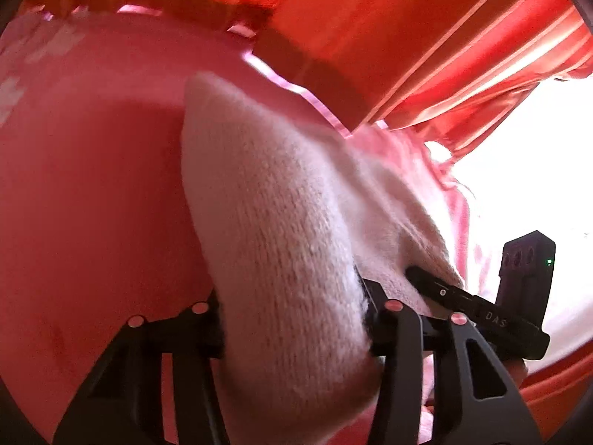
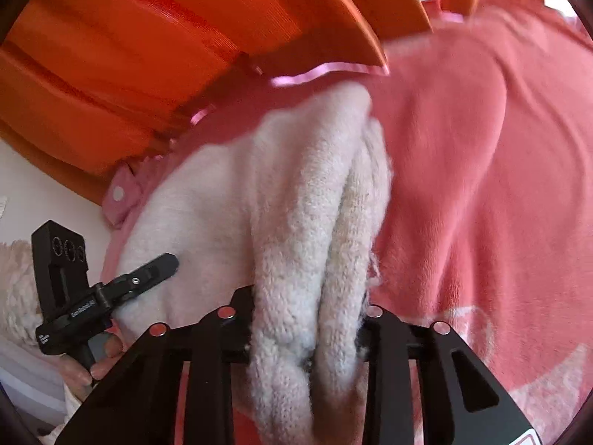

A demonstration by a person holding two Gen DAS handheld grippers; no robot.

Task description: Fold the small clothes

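Note:
A small cream knitted garment [image 1: 281,230] hangs bunched between both grippers over a pink fleece blanket [image 1: 92,193]. My left gripper [image 1: 292,319] is shut on one edge of it; the fabric fills the space between the jaws. My right gripper [image 2: 307,330] is shut on another folded edge of the same garment [image 2: 296,193]. The right gripper [image 1: 481,307] shows in the left wrist view at the lower right, its fingers against the knit. The left gripper [image 2: 148,274] shows in the right wrist view at the lower left, touching the garment.
An orange-red striped curtain or cover [image 1: 426,37] hangs behind the blanket, also in the right wrist view [image 2: 148,44]. A pink satin trim [image 2: 315,72] edges the blanket. A white fluffy cloth [image 2: 18,282] lies at the far left. A bright white area [image 1: 537,155] is at the right.

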